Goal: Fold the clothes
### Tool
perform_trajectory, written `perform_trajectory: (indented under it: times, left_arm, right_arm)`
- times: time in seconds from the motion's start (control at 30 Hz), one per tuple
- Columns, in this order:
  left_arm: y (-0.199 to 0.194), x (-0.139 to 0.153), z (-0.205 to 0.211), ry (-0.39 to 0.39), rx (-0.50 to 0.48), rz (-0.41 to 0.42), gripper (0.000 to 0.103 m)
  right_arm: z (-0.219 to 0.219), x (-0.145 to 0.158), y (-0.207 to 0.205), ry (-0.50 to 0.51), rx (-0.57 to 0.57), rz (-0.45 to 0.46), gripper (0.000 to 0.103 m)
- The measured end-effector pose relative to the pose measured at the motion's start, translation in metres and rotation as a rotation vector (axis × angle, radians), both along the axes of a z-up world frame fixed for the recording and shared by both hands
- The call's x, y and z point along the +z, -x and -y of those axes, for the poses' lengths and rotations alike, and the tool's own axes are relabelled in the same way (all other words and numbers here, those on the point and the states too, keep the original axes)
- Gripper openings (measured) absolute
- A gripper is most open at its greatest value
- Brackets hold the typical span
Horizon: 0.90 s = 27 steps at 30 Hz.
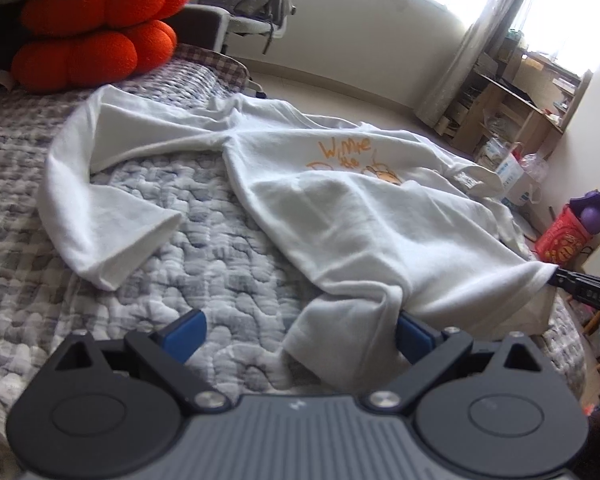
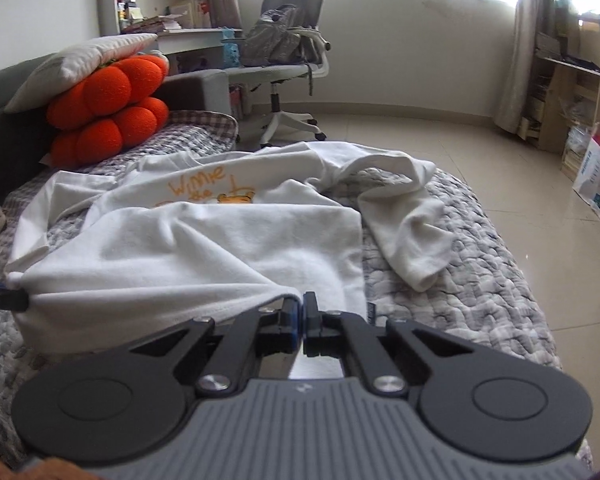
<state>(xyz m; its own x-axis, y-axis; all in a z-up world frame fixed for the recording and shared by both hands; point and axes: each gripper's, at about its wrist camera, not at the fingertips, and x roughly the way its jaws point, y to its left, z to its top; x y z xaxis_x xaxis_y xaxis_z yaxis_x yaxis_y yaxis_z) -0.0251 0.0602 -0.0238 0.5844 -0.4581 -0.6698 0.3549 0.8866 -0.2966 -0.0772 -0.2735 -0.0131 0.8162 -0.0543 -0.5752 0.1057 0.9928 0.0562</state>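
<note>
White cotton, a long-sleeved shirt (image 1: 340,208) with orange lettering lies spread and rumpled on the grey-and-white quilted bed (image 1: 204,248), its hem nearest the cameras. In the left wrist view the left hand-held gripper (image 1: 300,334) stands released, its blue-padded fingers (image 1: 184,334) wide apart, with a bunched fold of the hem lying between them against the right pad. In the right wrist view the right hand-held gripper (image 2: 301,314) is clenched on the near hem of the shirt, pads pressed together over the cloth edge. At that view's left edge the tip of the left one touches the hem corner. One sleeve (image 2: 404,232) trails to the right, the other (image 1: 100,216) bends to the left. Two orange plush cushions (image 2: 108,120) are stacked at the far left of the bed under a white pillow (image 2: 84,64). An office chair (image 2: 288,60) stands on the tiled floor beyond
</note>
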Motion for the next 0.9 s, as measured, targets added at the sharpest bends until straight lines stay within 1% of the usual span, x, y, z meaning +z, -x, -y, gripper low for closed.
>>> perform_trajectory:
  times: [0.1,0.33,0.37,0.43,0.53,0.6,0.67,0.77,0.83,0.87,0.9]
  left_arm:
    - [-0.001,0.000,-0.001,0.039,-0.017,-0.017,0.098]
    - [-0.003,0.000,-0.005,0.131,-0.056,-0.057,0.098]
    - [-0.003,0.000,-0.005,0.144,-0.061,-0.063,0.098]
    - [-0.006,-0.001,-0.009,0.155,-0.036,-0.071,0.098]
    - [-0.009,-0.003,-0.015,0.169,-0.001,-0.086,0.097]
    - [-0.012,-0.006,-0.016,0.175,0.014,-0.102,0.097]
    - [-0.014,-0.008,-0.018,0.183,0.026,-0.114,0.096]
    - [-0.016,-0.010,-0.021,0.198,0.040,-0.128,0.094]
    - [-0.016,-0.011,-0.023,0.208,0.044,-0.136,0.094]
    - [-0.016,-0.012,-0.023,0.212,0.046,-0.139,0.094]
    - [-0.016,-0.013,-0.024,0.217,0.047,-0.142,0.094]
  right_arm:
    - [0.006,-0.006,-0.004,0.022,-0.029,-0.036,0.000]
    - [0.026,-0.024,-0.014,-0.031,-0.063,-0.141,0.000]
    - [0.025,-0.024,-0.014,-0.030,-0.061,-0.144,0.000]
    - [0.024,-0.024,-0.014,-0.023,-0.055,-0.145,0.001]
    - [0.024,-0.022,-0.010,-0.031,-0.052,-0.141,0.005]
    - [0.026,-0.021,-0.007,-0.047,-0.052,-0.137,0.016]
    - [0.029,-0.020,-0.005,-0.062,-0.056,-0.137,0.016]
    - [0.035,-0.018,-0.001,-0.103,-0.053,-0.131,0.020]
    - [0.041,-0.015,0.003,-0.143,-0.056,-0.120,0.037]
    - [0.044,-0.013,0.006,-0.163,-0.068,-0.109,0.058]
    - [0.048,-0.011,0.009,-0.183,-0.081,-0.094,0.069]
